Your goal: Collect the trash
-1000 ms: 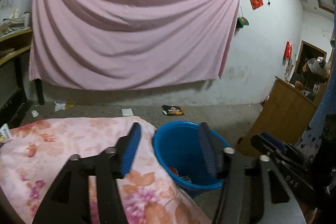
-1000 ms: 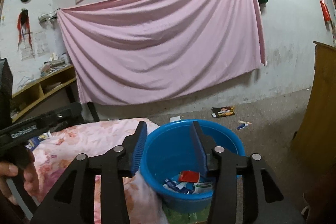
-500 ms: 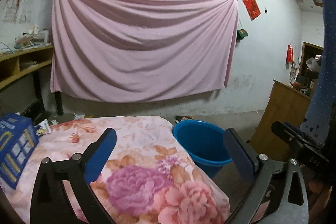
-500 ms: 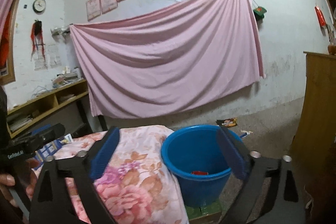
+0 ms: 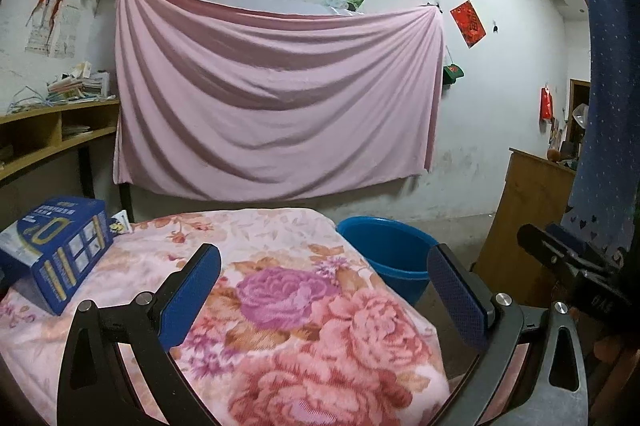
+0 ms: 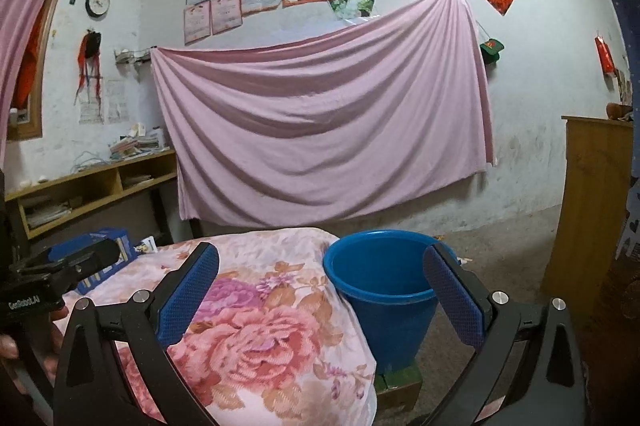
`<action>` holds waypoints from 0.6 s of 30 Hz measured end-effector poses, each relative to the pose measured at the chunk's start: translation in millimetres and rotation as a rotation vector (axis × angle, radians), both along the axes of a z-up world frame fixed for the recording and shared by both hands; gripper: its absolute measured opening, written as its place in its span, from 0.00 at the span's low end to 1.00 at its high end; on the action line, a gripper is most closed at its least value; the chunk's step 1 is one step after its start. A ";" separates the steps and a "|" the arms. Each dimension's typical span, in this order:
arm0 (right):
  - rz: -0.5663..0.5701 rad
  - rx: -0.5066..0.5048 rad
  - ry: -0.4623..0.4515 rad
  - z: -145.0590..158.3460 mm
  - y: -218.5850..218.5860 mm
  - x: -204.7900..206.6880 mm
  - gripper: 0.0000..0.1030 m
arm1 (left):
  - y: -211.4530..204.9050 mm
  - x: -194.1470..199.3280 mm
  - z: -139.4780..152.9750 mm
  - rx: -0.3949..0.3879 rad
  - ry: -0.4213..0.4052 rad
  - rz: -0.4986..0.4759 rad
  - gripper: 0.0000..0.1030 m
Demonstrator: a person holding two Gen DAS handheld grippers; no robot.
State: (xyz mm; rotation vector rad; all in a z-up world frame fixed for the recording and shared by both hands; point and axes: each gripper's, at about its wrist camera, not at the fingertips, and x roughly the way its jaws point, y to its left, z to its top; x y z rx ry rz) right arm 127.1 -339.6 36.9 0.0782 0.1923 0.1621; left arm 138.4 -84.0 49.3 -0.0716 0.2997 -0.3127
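Note:
A blue plastic bucket (image 5: 390,254) stands on the floor at the right end of a table covered with a pink floral blanket (image 5: 280,306); it also shows in the right wrist view (image 6: 384,290), and its contents are hidden from here. A blue carton (image 5: 60,250) and a small packet (image 5: 120,226) lie on the blanket at the far left. My left gripper (image 5: 324,290) is open and empty above the blanket. My right gripper (image 6: 320,286) is open and empty, its right finger over the bucket's rim. The left gripper's body (image 6: 60,266) shows at the left of the right wrist view.
A pink sheet (image 5: 272,98) hangs on the far wall. A wooden shelf (image 5: 48,134) with papers stands at the left. A wooden cabinet (image 6: 592,202) stands at the right. The bucket sits on a green box (image 6: 400,378). Bare concrete floor (image 6: 500,238) lies behind the bucket.
Both grippers have opened wide and pulled back and up from over the bucket. The bucket now looks farther away and the blue carton has come into view at the left.

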 end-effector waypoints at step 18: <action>-0.002 0.000 0.021 -29.8 20.2 -16.6 1.00 | 20.4 -26.4 -37.6 0.038 -0.015 0.094 0.98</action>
